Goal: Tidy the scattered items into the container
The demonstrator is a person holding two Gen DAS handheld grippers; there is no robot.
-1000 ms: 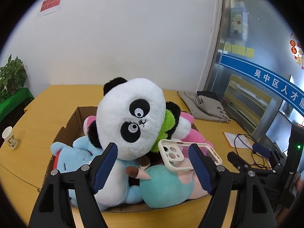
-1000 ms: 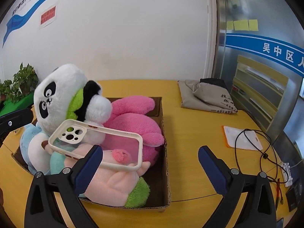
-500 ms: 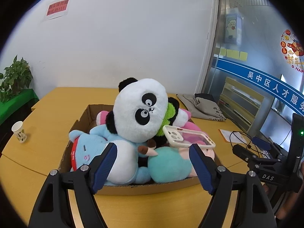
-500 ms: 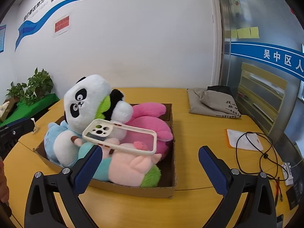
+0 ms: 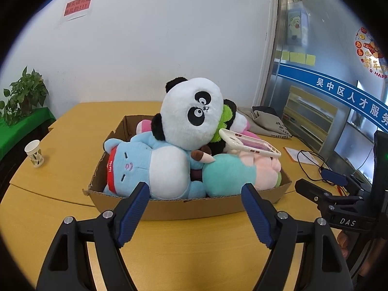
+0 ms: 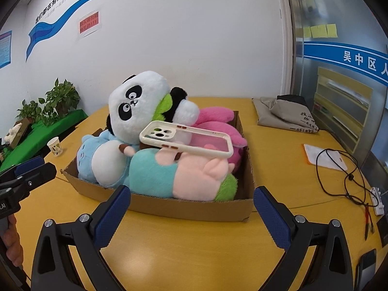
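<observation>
Both tools empty, jaws spread wide: left tool [image 5: 194, 208] and right tool [image 6: 191, 213], nothing between the blue pads of either. Both over bare surface [image 6: 194, 254], short of the cardboard box [image 6: 184, 208] and pointing at its near wall.

Task's things all inside the box:
- panda plush [image 6: 135, 104] on top, head toward the far-left corner;
- blue plush [image 5: 145, 165] along the left side;
- teal-and-pink plush [image 6: 174, 177] along the near wall;
- pink plush [image 6: 215, 121] at the far right;
- phone case [image 6: 186, 140] loose on top of the pile, unsupported at its right end.

No stray toy visible on the surface in either view. Judgement: tidying looks essentially done.

Key relation: phone case lies ahead of and above both tools, right of centre in the left view, near centre in the right view. Long axis runs roughly left-right across the right tool's line. Right tool judged nearer and better placed, should the case need seating.

View differences:
- left view only: box's left inner wall, red band on the blue plush, right tool's body at frame right;
- right view only: case's camera cut-outs and clear back, empty right-hand corner of the box, power strip [image 6: 378, 200] and cable [image 6: 339, 169];
- paper cup [image 5: 34, 154] and folded bag [image 6: 286, 114] on the surface, well apart from the box, in both.
</observation>
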